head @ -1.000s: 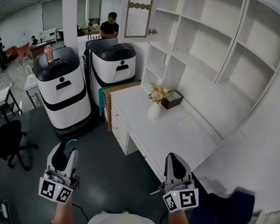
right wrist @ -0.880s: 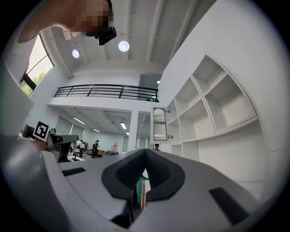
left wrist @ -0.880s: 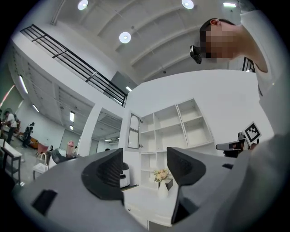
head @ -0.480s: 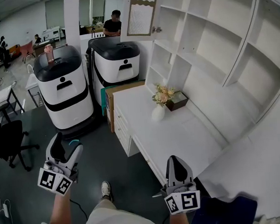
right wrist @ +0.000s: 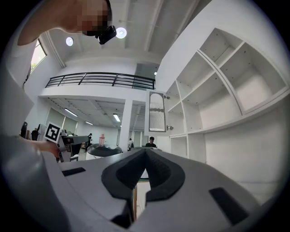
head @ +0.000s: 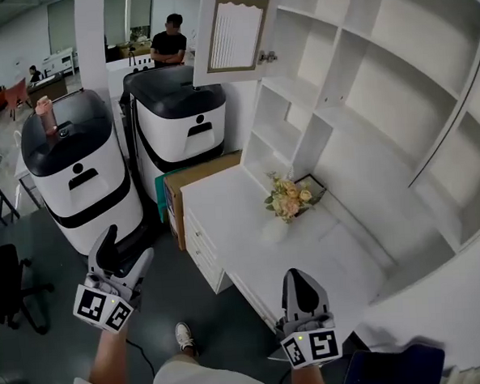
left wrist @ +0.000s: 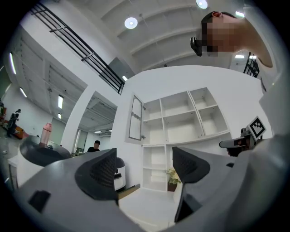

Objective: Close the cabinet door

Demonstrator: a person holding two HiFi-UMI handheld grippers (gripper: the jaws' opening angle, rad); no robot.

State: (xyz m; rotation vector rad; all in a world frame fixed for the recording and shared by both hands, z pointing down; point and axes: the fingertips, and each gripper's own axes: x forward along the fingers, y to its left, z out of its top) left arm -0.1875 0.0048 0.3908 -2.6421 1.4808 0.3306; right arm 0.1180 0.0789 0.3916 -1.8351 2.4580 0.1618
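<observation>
The cabinet door [head: 235, 31], white with a ribbed glass panel and a small knob, hangs swung out from the top left of the white wall shelving [head: 356, 99]. It shows too in the left gripper view as the cabinet door [left wrist: 135, 118] and in the right gripper view as the cabinet door [right wrist: 156, 111]. My left gripper [head: 124, 253] is low at the left over the dark floor, jaws wide apart with nothing between them. My right gripper [head: 299, 285] is low at the front edge of the white desk [head: 242, 219], jaws together and empty. Both are far below the door.
A vase of flowers [head: 286, 204] and a brown box [head: 314, 187] stand on the desk. Two white-and-black robot carts [head: 80, 168] and a cardboard box [head: 198, 175] crowd the desk's left end. A person [head: 168, 42] stands behind them. An office chair [head: 7, 291] is at the left.
I have stepped towards the shelving, so the door and desk look closer. The left gripper's jaws have spread from narrow to wide. Both grippers moved forward with me.
</observation>
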